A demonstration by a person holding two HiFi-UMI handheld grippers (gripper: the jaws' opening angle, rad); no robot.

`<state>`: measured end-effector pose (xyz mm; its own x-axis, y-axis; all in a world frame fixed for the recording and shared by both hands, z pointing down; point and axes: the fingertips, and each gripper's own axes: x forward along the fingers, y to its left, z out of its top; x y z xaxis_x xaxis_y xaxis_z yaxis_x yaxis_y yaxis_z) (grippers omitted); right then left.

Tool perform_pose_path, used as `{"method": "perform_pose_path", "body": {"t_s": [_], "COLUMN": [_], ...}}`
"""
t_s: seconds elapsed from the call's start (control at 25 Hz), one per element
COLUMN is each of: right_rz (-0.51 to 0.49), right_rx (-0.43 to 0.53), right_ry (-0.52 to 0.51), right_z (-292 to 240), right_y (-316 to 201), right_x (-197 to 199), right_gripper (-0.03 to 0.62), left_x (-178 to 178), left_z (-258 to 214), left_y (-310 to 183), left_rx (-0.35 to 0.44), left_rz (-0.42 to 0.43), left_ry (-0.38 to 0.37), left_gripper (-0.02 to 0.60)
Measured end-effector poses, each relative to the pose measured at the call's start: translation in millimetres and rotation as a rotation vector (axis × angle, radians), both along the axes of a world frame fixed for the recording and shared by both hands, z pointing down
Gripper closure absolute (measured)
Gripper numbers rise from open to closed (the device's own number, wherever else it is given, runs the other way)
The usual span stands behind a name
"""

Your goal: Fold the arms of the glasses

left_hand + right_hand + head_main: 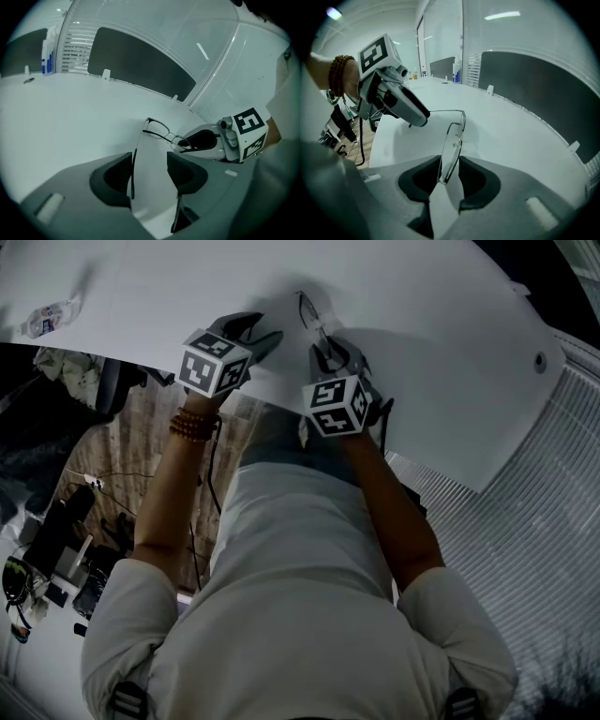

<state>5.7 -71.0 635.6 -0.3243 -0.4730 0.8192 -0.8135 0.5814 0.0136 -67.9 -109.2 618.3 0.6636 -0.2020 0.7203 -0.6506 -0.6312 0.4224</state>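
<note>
The glasses (307,310) are at 12 o'clock in the head view, over the white table (422,334) near its front edge and between the tips of the two grippers. The right gripper (325,351) comes in from 5 o'clock, and in its own view its jaws are closed to a narrow gap on one lens of the glasses (451,150), which stands on edge between the dark pads. From the top of that lens one arm of the glasses runs toward 9 o'clock and ends at the tip of the left gripper (408,108). The left gripper (262,331) reaches in from 7 o'clock. In the left gripper view its jaws are wide apart with bare table (70,122) showing between them, and they clamp nothing. A thin dark arm of the glasses lies along the inner face of the pad on the 9 o'clock side. The front of the glasses (158,127) is at 12 o'clock from the jaws, its far lens in the right gripper (201,140). A bead bracelet (194,425) circles the left wrist, and a plastic bottle (47,315) lies on the table at 10 o'clock in the head view.
</note>
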Motion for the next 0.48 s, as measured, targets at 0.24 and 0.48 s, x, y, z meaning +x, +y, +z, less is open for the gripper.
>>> {"method": "perform_pose_path", "body": {"t_s": [0.24,0.48], "right_rz": [-0.027,-0.081], "right_rx": [-0.005,0.001], "right_ry": [-0.001,-0.006], "right_z": [2,2], "right_y": [1,7], "right_x": [-4,-13], "right_gripper": [0.47,0.416], "left_x": [20,33], "left_z": [-10,-12], "left_y": [8,9], "left_rx": [-0.073,-0.112], "left_rz": [-0.067,-0.081], "left_ry": [0.132,0.19], "left_gripper": [0.337,0.339]}}
